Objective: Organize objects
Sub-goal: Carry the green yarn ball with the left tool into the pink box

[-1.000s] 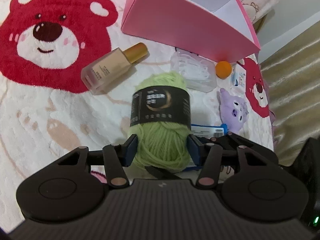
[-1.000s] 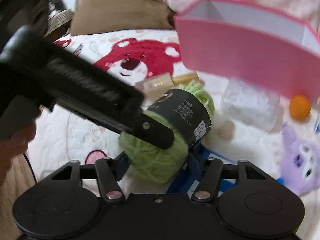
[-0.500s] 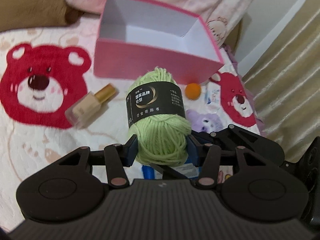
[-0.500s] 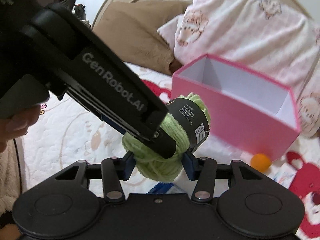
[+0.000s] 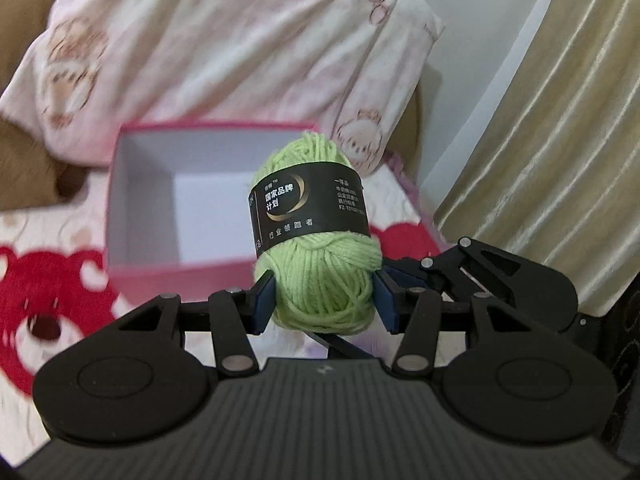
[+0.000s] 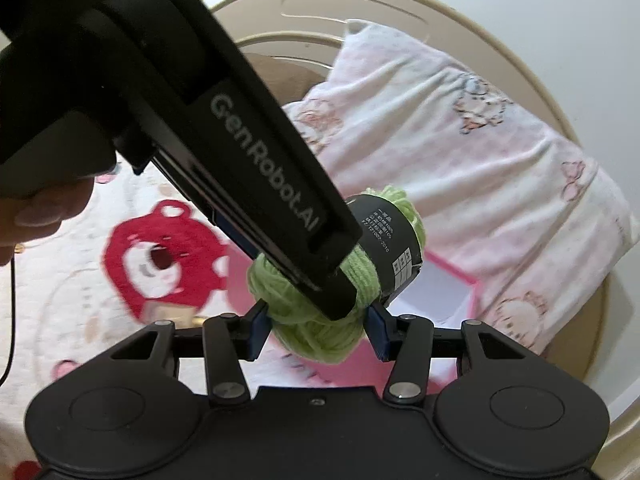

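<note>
A ball of light green yarn (image 5: 320, 248) with a black paper band is held in the air, pinched at its lower end by both grippers. My left gripper (image 5: 324, 304) is shut on it. My right gripper (image 6: 316, 326) is shut on the same yarn (image 6: 316, 320) from the other side. The left gripper's black body (image 6: 224, 152) crosses the right wrist view and hides part of the yarn. The open pink box (image 5: 120, 272) with a white inside lies just beyond and below the yarn; part of the box also shows in the right wrist view (image 6: 452, 276).
The bed cover with red bear prints (image 5: 44, 292) lies under everything. A pink and white pillow (image 5: 224, 40) lies behind the box. A beige curtain (image 5: 560, 128) hangs at the right. The beige headboard (image 6: 400, 4) stands behind the pillow.
Both grippers have lifted the yarn off the cover and carried it forward towards the pink box. The bottle, clear case, orange ball and purple toy have dropped out of view.
</note>
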